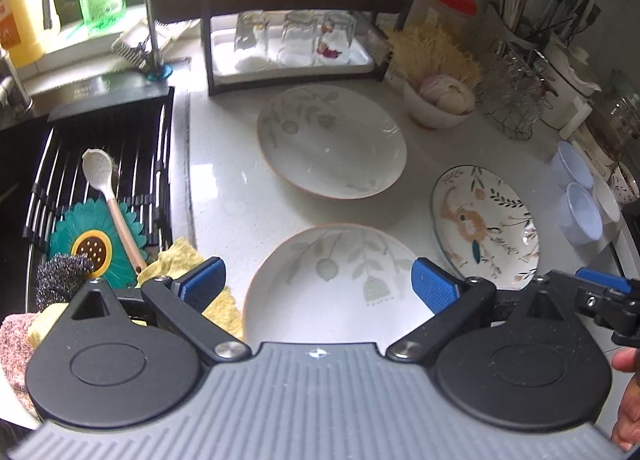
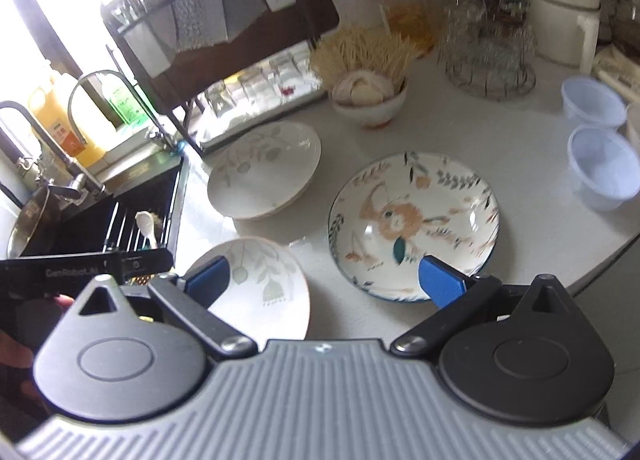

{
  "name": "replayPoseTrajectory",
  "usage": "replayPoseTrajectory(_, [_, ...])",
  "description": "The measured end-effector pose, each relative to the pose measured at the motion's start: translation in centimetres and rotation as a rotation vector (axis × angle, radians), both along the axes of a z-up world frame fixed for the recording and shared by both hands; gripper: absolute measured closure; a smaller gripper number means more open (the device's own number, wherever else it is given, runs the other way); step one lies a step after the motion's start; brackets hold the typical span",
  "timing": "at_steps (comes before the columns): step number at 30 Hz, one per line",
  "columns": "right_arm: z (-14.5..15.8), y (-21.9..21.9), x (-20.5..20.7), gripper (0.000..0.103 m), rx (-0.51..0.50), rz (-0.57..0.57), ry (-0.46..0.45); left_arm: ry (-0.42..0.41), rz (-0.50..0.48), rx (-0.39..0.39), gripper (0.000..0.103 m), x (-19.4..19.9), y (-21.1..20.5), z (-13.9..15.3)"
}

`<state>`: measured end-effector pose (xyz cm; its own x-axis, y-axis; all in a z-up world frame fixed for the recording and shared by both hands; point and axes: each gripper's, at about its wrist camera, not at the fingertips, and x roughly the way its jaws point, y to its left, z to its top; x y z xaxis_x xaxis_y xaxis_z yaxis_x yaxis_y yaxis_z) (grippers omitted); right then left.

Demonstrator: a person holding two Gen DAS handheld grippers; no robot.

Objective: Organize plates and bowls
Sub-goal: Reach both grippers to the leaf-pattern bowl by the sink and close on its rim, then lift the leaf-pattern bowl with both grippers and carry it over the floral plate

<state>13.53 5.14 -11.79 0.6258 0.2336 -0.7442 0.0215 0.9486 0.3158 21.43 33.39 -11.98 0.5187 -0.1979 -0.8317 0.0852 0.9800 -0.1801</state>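
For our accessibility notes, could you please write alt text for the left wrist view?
The open left gripper hovers over a white leaf-patterned plate on a pale kitchen counter. A matching plate lies beyond it, and a floral plate sits to the right. A sink rack holding a spoon is on the left.

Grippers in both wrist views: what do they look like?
Both are alike: the left gripper and right gripper each have a ribbed grey body, two black teardrop-shaped discs, black arms with silver screws, and jaws faced with blue textured pads. In the right wrist view the other tool's black casing shows white lettering. No sleeves are visible.
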Motion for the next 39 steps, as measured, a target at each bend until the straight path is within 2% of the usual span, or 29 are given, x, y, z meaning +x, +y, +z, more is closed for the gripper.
replayPoseTrajectory(1, [-0.5,0.2,0.2,0.007,0.017,-0.001,0.022,0.010,0.004,-0.006,0.003,0.2,0.5,-0.4])
replayPoseTrajectory(7, [-3.1,2.0,1.0,0.011,0.061,0.012,0.101,0.077,-0.004,-0.026,0.004,1.1,2.8,-4.1])
replayPoseTrajectory(10, [-4.8,2.4,1.7,0.025,0.065,0.013,0.161,0.100,-0.006,-0.058,0.011,1.6,3.6,-5.9])
replayPoseTrajectory(12, [-5.9,2.6,2.0,0.026,0.053,0.017,0.185,0.111,0.002,-0.075,0.017,2.0,4.0,-7.0])
replayPoseTrajectory(14, [-6.9,2.7,2.4,0.033,0.057,0.019,0.209,0.118,0.006,-0.092,0.026,2.4,4.2,-7.8])
replayPoseTrajectory(16, [-7.7,2.5,2.8,0.037,0.071,0.011,0.219,0.130,0.011,-0.110,0.031,2.7,4.4,-8.5])
replayPoseTrajectory(18, [-8.1,2.6,3.0,0.045,0.061,0.016,0.212,0.144,0.012,-0.115,0.037,3.1,4.5,-9.1])
replayPoseTrajectory(20, [-8.6,2.8,3.4,0.058,0.037,0.023,0.214,0.148,0.006,-0.114,0.045,3.3,4.4,-9.5])
replayPoseTrajectory(23, [-9.1,2.9,3.7,0.066,0.072,0.018,0.227,0.160,-0.012,-0.125,0.055,3.7,4.4,-10.0])
replayPoseTrajectory(28, [-9.2,3.5,4.1,0.074,0.069,0.032,0.229,0.175,-0.030,-0.115,0.064,4.2,4.2,-10.4])
replayPoseTrajectory(29, [-9.3,3.5,4.2,0.082,0.073,0.034,0.229,0.183,-0.030,-0.110,0.066,4.3,4.1,-10.5])
replayPoseTrajectory(30, [-9.3,3.7,4.2,0.085,0.063,0.035,0.229,0.184,-0.032,-0.106,0.066,4.4,4.1,-10.5])
replayPoseTrajectory(33, [-9.4,4.0,4.3,0.086,0.050,0.032,0.231,0.180,-0.041,-0.102,0.067,4.5,4.0,-10.5])
replayPoseTrajectory(35, [-9.6,3.9,4.5,0.088,0.056,0.027,0.242,0.181,-0.046,-0.109,0.073,4.6,4.0,-10.7])
replayPoseTrajectory(39, [-9.7,3.9,4.6,0.088,0.054,0.027,0.239,0.164,-0.064,-0.095,0.073,4.8,3.7,-10.6])
